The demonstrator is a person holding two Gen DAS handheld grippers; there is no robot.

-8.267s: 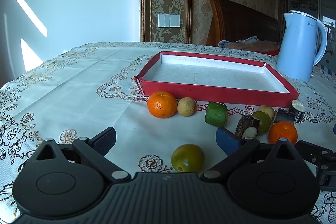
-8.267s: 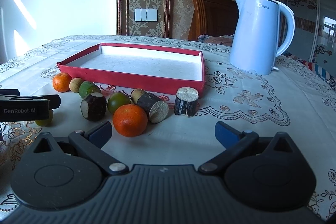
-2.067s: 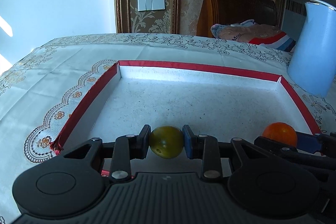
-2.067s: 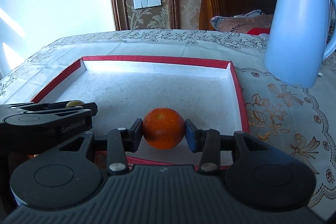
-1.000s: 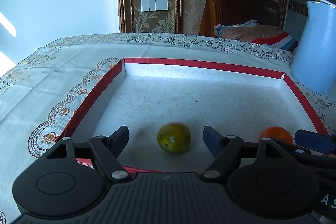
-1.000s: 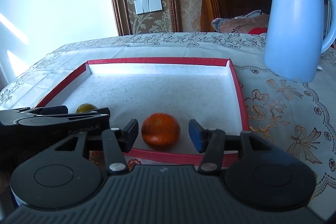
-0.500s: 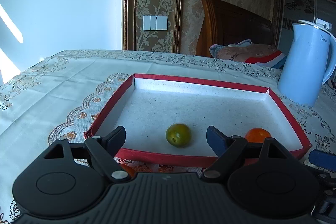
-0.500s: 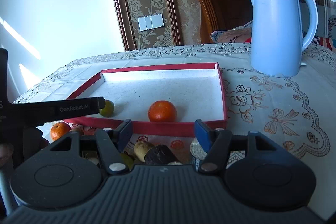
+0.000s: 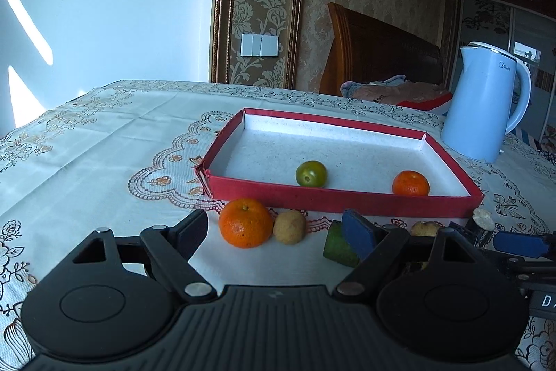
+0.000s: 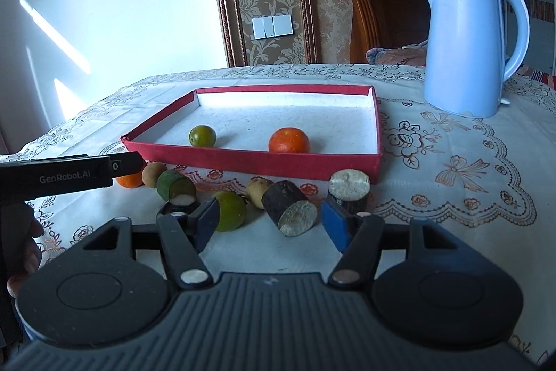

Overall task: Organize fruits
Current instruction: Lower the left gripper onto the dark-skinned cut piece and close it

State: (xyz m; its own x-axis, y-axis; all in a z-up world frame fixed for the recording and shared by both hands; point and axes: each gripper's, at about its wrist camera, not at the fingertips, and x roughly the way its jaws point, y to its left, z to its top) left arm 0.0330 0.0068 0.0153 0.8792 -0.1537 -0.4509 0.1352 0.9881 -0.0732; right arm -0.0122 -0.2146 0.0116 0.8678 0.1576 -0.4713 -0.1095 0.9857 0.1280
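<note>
Over on the left, the left gripper (image 9: 278, 226) hangs with its jaws spread wide and nothing between the pads, an orange (image 9: 245, 222) and a small tan fruit (image 9: 289, 227) sitting on the tablecloth (image 9: 104, 155) just ahead of it. Centre stage, the red tray (image 9: 340, 197) holds a green fruit (image 9: 311, 173) and a second orange (image 9: 410, 183) near its front wall, well apart. On the right, the right gripper (image 10: 269, 218) is parted about halfway and grips nothing, poised over a dark cut piece (image 10: 290, 207) beside the blue kettle (image 10: 465, 40) side of the table.
</note>
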